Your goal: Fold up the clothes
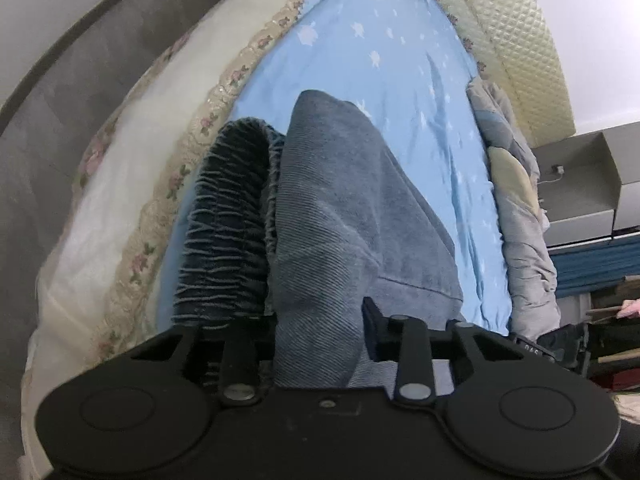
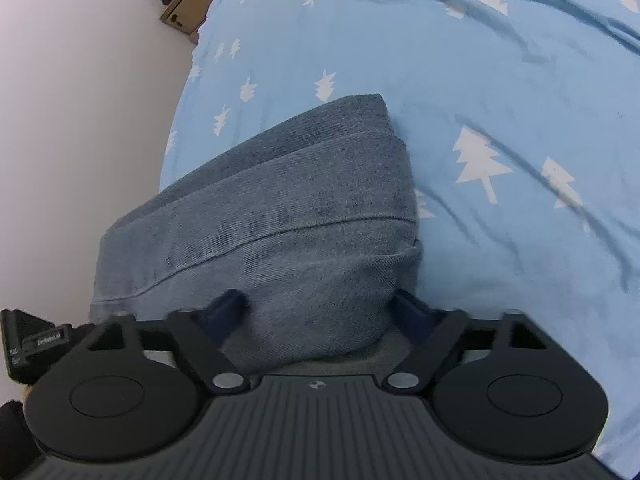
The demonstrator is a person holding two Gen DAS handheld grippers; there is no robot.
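Observation:
A pair of blue denim trousers (image 1: 344, 216) lies folded on the light blue bedsheet (image 1: 400, 68). Its dark gathered elastic waistband (image 1: 228, 220) shows at the left in the left wrist view. My left gripper (image 1: 320, 332) is shut on the denim, which bunches between its fingers. In the right wrist view the folded denim (image 2: 288, 208) lies in stacked layers with a seam across. My right gripper (image 2: 320, 312) is shut on a thick fold of that denim. Most of both grippers' fingertips is hidden by cloth.
The sheet (image 2: 500, 100) has white tree prints. A cream floral-edged quilt (image 1: 132, 184) lies left, a grey quilted blanket (image 1: 524, 216) right, a padded headboard (image 1: 520, 40) beyond. A cardboard box (image 2: 192, 0) sits by the wall. Shelves (image 1: 592, 200) stand far right.

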